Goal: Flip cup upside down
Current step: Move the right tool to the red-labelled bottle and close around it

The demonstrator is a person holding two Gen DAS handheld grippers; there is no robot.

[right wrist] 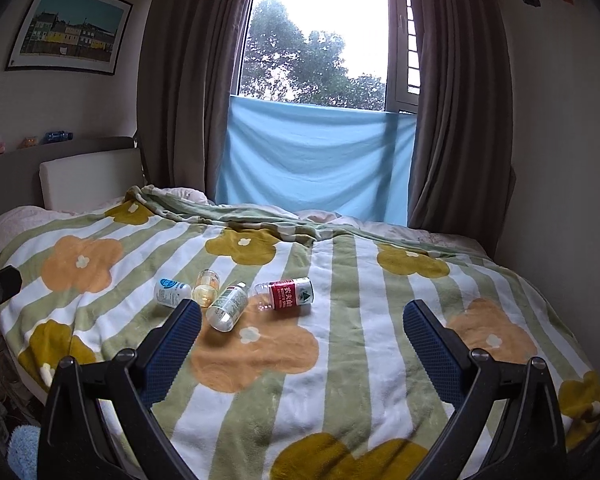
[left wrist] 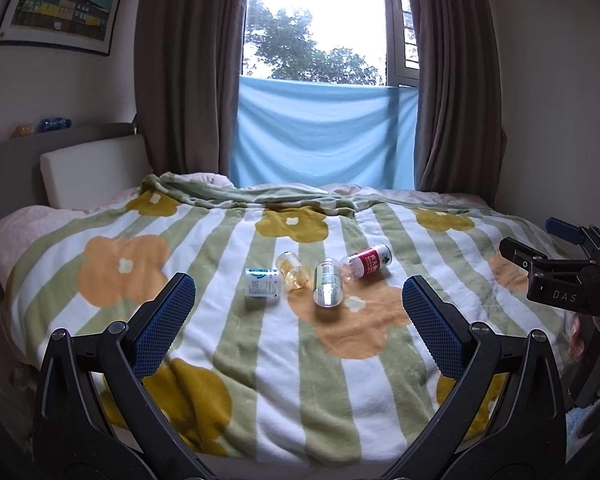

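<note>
Four small containers lie on their sides in a cluster on the flowered blanket [left wrist: 260, 368]: a white one with a blue label [left wrist: 262, 285] [right wrist: 171, 291], a clear one with yellow liquid [left wrist: 292, 271] [right wrist: 206, 288], a green-labelled one [left wrist: 327, 283] [right wrist: 228, 307] and a red-labelled one [left wrist: 366, 266] [right wrist: 288, 294]. My left gripper [left wrist: 298, 284] hovers open in front of the cluster, holding nothing. My right gripper [right wrist: 302, 307] is open too, nearer than the containers and slightly to their right. I cannot pick out a plain cup.
The bed fills the room's middle, with a white headboard cushion [left wrist: 92, 172] at the back left. Brown curtains [left wrist: 180, 80] and a blue cloth [left wrist: 320, 136] hang behind it. A wall [right wrist: 560, 160] borders the bed's right side. The right gripper's body [left wrist: 560, 280] shows at the right edge.
</note>
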